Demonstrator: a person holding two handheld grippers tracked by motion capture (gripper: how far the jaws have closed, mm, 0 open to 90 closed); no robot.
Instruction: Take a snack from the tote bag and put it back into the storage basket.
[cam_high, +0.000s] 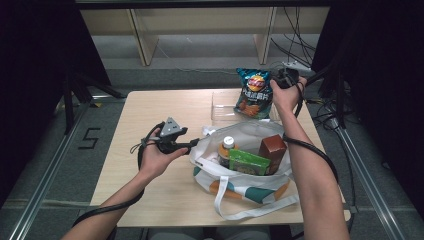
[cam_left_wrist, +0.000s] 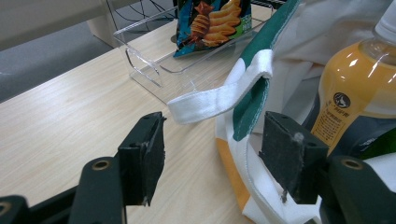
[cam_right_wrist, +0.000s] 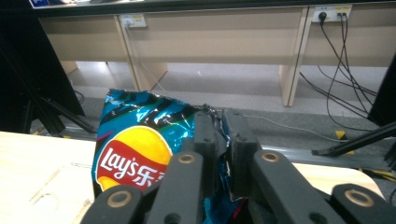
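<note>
The chip bag (cam_high: 254, 92) stands upright in the clear tray (cam_high: 221, 111) at the far side of the surface (cam_high: 150, 130), its top corner pinched by the right claw (cam_right_wrist: 219, 140); the jaws sit nearly together with the foil between them, though the grip looks about to loosen. The step in hand seems to be unloading the tote bag (cam_high: 250, 185) into the tray, with the chips just being set down. The left claw (cam_left_wrist: 212, 154) is parted around the tote's white-and-green rim without pressing it, holding the mouth open near the strap. Inside the tote remain a juice bottle (cam_high: 227, 150), a green packet (cam_high: 248, 162) and a brown carton (cam_high: 272, 148). Next, the right claw should probably let go fully, lift clear and come back to the tote for another item. Beyond the pale wooden surface lie grey floor, desk legs, cables and a power strip.
</note>
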